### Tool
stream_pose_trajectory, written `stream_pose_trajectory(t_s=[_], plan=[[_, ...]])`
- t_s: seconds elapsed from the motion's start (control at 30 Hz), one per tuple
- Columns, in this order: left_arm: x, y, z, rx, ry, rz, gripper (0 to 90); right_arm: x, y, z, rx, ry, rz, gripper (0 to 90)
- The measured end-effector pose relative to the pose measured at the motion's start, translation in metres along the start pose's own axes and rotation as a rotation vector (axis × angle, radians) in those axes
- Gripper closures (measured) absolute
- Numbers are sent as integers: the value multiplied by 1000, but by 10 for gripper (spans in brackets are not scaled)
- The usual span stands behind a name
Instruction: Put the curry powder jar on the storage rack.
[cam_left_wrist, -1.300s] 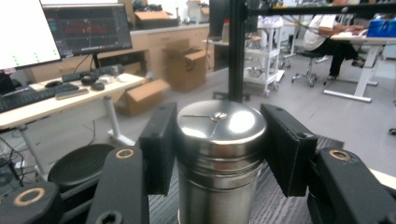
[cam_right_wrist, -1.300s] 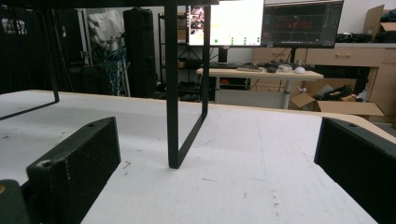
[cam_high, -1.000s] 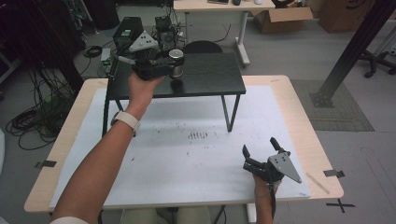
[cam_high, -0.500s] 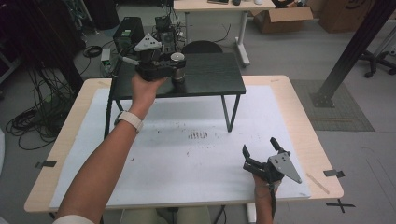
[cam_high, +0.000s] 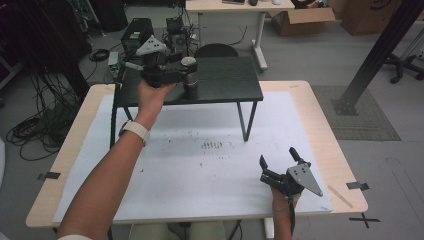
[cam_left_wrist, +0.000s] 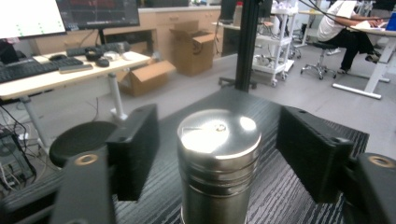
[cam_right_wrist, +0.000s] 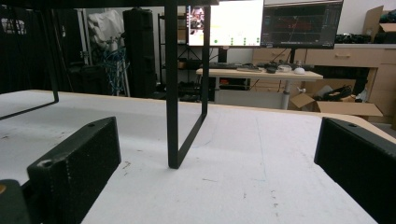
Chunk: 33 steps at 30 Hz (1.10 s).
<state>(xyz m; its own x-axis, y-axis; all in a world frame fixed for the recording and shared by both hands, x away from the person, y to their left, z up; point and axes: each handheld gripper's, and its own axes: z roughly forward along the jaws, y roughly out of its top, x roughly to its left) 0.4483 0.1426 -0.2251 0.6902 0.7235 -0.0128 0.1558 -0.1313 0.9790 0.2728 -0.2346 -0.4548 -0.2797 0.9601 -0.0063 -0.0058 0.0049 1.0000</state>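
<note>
A shiny steel canister (cam_high: 189, 76) stands upright on the black raised shelf (cam_high: 227, 80) at the back of the table. My left gripper (cam_high: 187, 70) reaches onto the shelf from the left, and its jaws have just been opening. In the left gripper view the canister (cam_left_wrist: 218, 158) sits between the two black pads (cam_left_wrist: 135, 149) with a gap on each side, so nothing presses on it. My right gripper (cam_high: 277, 156) rests low over the white mat near the front right, open and empty. Between its jaws I see a leg of the shelf (cam_right_wrist: 173, 93).
The shelf stands on thin black legs (cam_high: 247, 122) over the white mat (cam_high: 200, 170) that covers the wooden table. Pencil marks (cam_high: 215, 145) lie mid-mat. Beyond the table are a desk, cardboard boxes (cam_high: 302, 15) and cables on the floor.
The left gripper's jaws have parted from the canister, which now stands free on the shelf. Neither hand has shifted, and the right gripper looks the same.
</note>
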Motion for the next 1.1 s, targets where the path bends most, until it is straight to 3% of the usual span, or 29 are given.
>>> stream_pose_trajectory(t_s=[0.23, 0.37, 0.67, 0.73, 0.97, 1.1], plan=[[-1, 4, -8, -21, 2, -7, 205, 0, 0, 0, -1, 1, 1, 0], [-1, 4, -17, -56, 1, -28, 175, 0, 0, 0, -1, 1, 2, 0], [-4, 2, -34, -68, 5, -16, 102, 0, 0, 0, 1, 1, 0, 0], [-5, 1, -43, -107, 13, -26, 98, 0, 0, 0, 0, 2, -1, 0], [-6, -3, -54, -97, 16, -32, 38, 0, 0, 0, 0, 3, 1, 0], [-10, -7, -65, -143, 23, -30, 30, 0, 0, 0, 1, 2, 0, 0]])
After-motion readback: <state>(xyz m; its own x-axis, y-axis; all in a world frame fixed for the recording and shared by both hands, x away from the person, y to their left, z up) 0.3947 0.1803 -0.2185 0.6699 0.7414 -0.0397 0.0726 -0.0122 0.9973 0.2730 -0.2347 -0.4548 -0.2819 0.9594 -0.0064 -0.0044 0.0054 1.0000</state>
